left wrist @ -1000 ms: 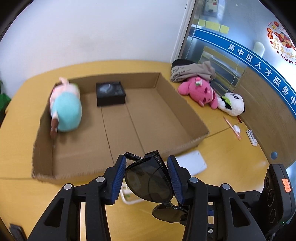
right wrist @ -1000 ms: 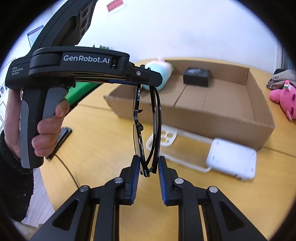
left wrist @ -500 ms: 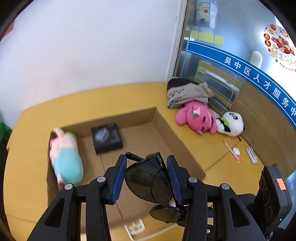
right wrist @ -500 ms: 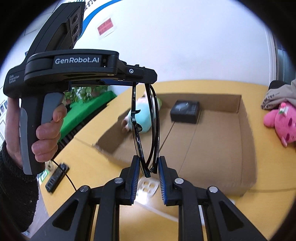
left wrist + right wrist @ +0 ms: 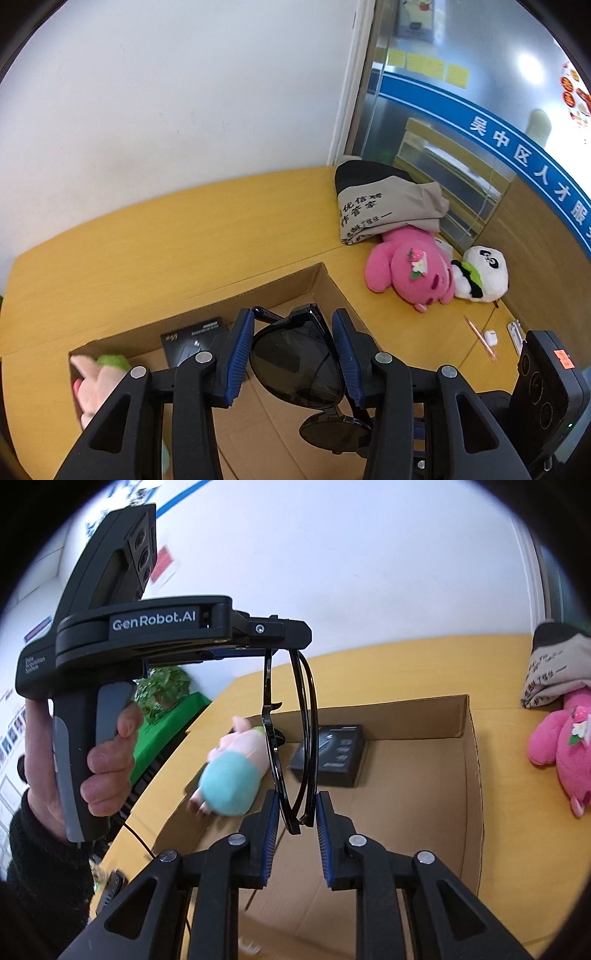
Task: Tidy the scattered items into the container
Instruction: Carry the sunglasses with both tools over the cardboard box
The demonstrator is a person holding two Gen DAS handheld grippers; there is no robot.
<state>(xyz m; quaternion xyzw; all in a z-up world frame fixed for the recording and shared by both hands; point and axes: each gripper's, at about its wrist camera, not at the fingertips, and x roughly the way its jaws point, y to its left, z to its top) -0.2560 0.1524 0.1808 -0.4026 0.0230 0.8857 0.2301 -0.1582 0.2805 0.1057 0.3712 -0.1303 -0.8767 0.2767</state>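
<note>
— Sunglasses (image 5: 295,365) sit between both claws, above the open cardboard box (image 5: 469,775). How are they held?

— The left claw (image 5: 293,354) is clamped on one dark lens, blue pads pressed to either side of the frame. The right claw (image 5: 293,825) closes on the lower end of the folded pair, which hangs edge-on from the left one in the right wrist view.

— What lies in the box?

— A black box (image 5: 330,755) on the cardboard floor, and a pink plush with a teal body (image 5: 232,775) against the left wall.

— And on the table (image 5: 184,236)?

— A pink plush toy (image 5: 410,273) touching a panda plush (image 5: 484,273), with a grey printed bag (image 5: 384,206) just behind them, all outside the box to its right. A pink pen (image 5: 480,338) and a small white item (image 5: 490,336) lie nearer the right edge.
</note>
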